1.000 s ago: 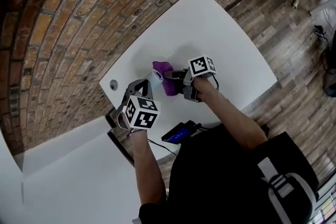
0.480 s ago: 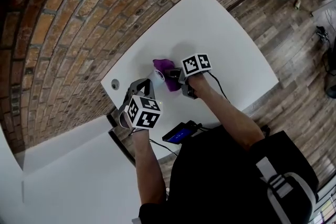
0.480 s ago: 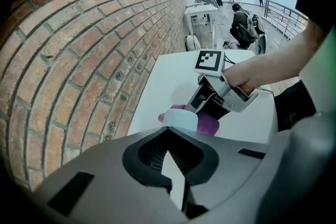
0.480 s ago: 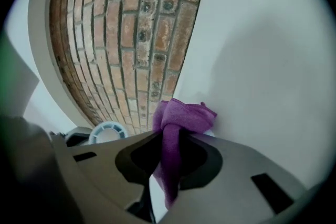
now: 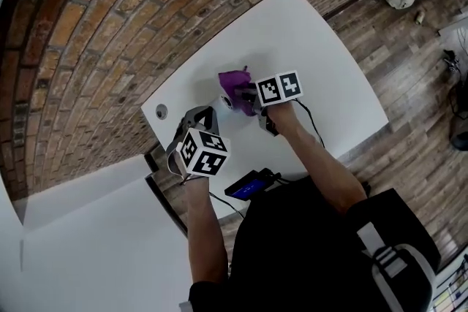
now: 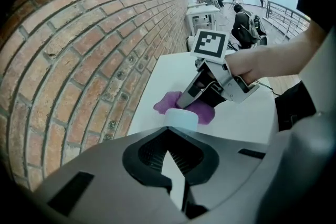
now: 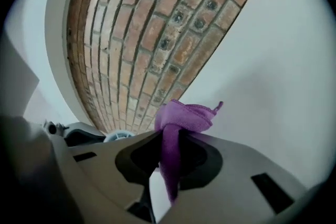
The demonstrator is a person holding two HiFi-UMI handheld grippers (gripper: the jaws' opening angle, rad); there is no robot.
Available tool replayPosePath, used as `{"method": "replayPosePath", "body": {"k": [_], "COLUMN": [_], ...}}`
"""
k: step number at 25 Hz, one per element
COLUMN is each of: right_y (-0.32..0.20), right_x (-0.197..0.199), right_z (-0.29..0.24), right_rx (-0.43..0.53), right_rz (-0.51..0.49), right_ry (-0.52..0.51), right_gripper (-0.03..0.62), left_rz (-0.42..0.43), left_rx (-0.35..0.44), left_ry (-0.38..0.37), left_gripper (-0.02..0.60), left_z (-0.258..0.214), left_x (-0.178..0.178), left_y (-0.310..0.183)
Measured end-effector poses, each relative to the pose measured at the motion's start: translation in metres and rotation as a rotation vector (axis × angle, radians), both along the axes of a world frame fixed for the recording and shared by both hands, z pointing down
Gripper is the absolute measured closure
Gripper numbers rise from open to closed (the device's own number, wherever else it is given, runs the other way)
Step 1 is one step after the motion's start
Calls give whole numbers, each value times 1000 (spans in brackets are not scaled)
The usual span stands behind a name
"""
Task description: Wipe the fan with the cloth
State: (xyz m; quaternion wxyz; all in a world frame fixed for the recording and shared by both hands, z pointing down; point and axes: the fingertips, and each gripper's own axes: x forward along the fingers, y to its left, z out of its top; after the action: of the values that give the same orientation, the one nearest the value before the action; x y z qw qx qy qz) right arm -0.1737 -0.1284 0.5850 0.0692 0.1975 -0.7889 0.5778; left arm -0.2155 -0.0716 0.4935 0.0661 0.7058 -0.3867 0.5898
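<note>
1. Head view: I'm looking steeply down on the white table (image 5: 322, 62), with the brick wall (image 5: 110, 33) along its far left edge. The small white fan (image 5: 225, 103) sits near that far edge, at the tips of my left gripper (image 5: 205, 115). My right gripper (image 5: 247, 96) comes in from the right with the purple cloth (image 5: 235, 82) bunched at its nose. The cloth is up against the fan's right and far side.

2. Left gripper view: the jaws are drawn fully together. The fan (image 6: 181, 119) shows as a pale round body right at their tips. I cannot tell whether a thin part of it is pinched or whether the tips only brace it. Just beyond it, the right gripper (image 6: 184, 104) presses the cloth (image 6: 203, 112) against the fan's far side, and a fold spreads onto the table to the left.

3. Right gripper view: the jaws are clamped on the cloth (image 7: 181, 115). One strand runs down between the pads and a wad bulges out past the tips. The fan's rim (image 7: 118, 136) peeks out low on the left, close beside the cloth.

4. Progress, as I judge it: the cloth is picked up and brought to the fan, so wiping looks to be under way. I cannot tell how much of the fan has been cleaned. Its near side and top seem left to do.
</note>
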Motion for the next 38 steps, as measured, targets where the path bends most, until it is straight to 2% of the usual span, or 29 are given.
{"method": "replayPosePath", "body": {"k": [2, 4, 6, 8, 11, 14, 16, 18, 20, 22, 25, 29, 32, 35, 36, 38], "right_y": [7, 16, 20, 23, 26, 16, -6, -28, -38, -31, -3, 21, 58, 105, 113, 104], "right_x": [-12, -22, -22, -18, -16, -7, 0, 1, -9, -25, -33, -14, 0, 14, 20, 33], "right_z": [-7, 3, 24, 47, 56, 55, 48, 36, 28, 35, 60, 60, 63, 70, 69, 59], "right_rx": [-66, -119, -127, -90, 36, 285, 392, 377, 269, 164, 110, 127, 133, 78, 59, 57], "right_rz": [-25, -37, -30, -57, -153, -284, -276, -206, -159, -184, -244, -188, -253, -369, -385, -349], "right_ry": [-83, -91, -24, 79, 219, 500, 617, 571, 430, 346, 374, 399, 427, 409, 395, 374], "right_gripper": [521, 522, 521, 522, 522, 521, 522, 522, 522, 522, 522, 522, 522, 522, 522, 522], "left_rz": [-3, -2, 3, 3, -2, -1, -3, -8, -12, -16, -18, -22, -28, -36, -39, -52], "left_rx": [1, 1, 0, 1, 5, 5, 6, 8, 13, 17, 18, 29, 37, 51, 58, 81], "left_ry": [2, 0, -2, -2, 1, 1, 3, 9, 14, 14, 15, 28, 35, 51, 64, 90], "left_gripper": [590, 589, 589, 589, 591, 590, 591, 591, 589, 591, 589, 591, 589, 589, 589, 589], "left_z": [0, 1, 1, 1, 1, 1, 1, 2, 2, 2, 3, 2, 2, 2, 2, 1], "left_x": [0, 1, 2, 2, 2, 2, 2, 3, 3, 2, 3, 3, 2, 3, 4, 2], "left_y": [0, 1, 1, 0, 0, 0, -1, -2, -3, -3, -2, -3, -4, -4, -4, -5]}}
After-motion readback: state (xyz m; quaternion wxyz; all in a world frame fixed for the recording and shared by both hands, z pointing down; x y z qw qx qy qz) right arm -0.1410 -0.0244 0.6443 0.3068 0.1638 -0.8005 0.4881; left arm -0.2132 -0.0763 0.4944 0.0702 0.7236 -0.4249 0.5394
